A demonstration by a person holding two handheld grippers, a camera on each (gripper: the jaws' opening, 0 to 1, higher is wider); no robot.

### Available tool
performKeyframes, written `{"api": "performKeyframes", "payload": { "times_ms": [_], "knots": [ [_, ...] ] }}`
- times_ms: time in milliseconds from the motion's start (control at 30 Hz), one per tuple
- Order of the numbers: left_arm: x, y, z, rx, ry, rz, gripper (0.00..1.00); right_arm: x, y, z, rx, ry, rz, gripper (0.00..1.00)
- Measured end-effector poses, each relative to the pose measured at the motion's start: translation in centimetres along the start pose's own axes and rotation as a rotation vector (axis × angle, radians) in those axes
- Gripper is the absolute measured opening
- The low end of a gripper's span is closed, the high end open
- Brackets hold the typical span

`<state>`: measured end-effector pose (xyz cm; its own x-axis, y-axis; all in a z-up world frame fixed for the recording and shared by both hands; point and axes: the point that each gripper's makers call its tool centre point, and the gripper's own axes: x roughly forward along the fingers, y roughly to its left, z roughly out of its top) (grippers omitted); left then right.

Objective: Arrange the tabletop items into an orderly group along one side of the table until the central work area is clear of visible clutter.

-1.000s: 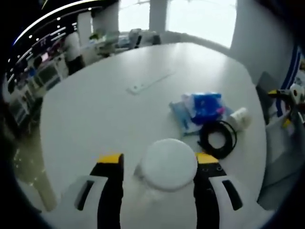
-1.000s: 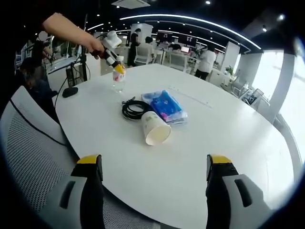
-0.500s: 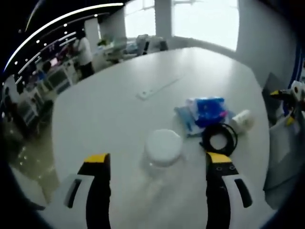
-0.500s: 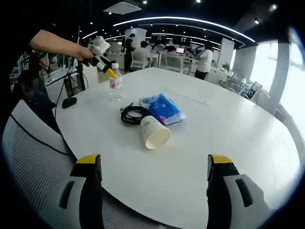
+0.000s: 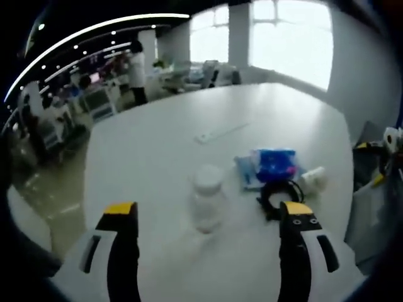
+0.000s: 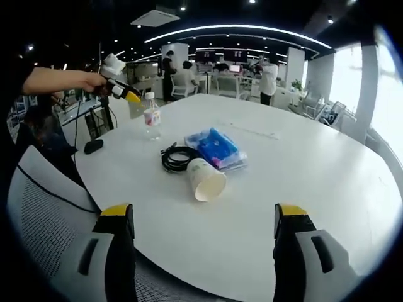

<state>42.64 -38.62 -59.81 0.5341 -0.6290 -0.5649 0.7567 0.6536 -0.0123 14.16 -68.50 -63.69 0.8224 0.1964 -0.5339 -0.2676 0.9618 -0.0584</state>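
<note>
The worktop (image 6: 302, 182) is white. The paper cup (image 6: 206, 179) is white, the cable (image 6: 176, 158) black, the packet (image 6: 216, 146) blue, the bottle (image 6: 151, 116) clear.

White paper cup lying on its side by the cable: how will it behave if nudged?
The white paper cup lies on its side, so it will likely roll in an arc. It looks empty and light, probably skidding easily on the smooth white table. It may bump the black coiled cable.

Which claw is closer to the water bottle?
Left. The left claw hangs open just beside the bottle, backed off it. The right claw is across the table, past the tipped paper cup.
</note>
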Motion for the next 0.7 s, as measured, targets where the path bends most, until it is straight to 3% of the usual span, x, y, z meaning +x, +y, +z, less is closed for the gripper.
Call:
{"api": "performKeyframes", "payload": {
  "times_ms": [333,700],
  "knots": [
    [-2.3,-3.2,0.6,-0.037,-0.089,-0.011,0.99,-0.2,0.0,0.3,-0.011,-0.021,-0.002,0.94],
    [-4.5,-8.0,-1.4,-0.033,-0.118,-0.046,1.00,-0.2,0.0,0.3,-0.029,-0.021,-0.010,0.95]
  ]
}}
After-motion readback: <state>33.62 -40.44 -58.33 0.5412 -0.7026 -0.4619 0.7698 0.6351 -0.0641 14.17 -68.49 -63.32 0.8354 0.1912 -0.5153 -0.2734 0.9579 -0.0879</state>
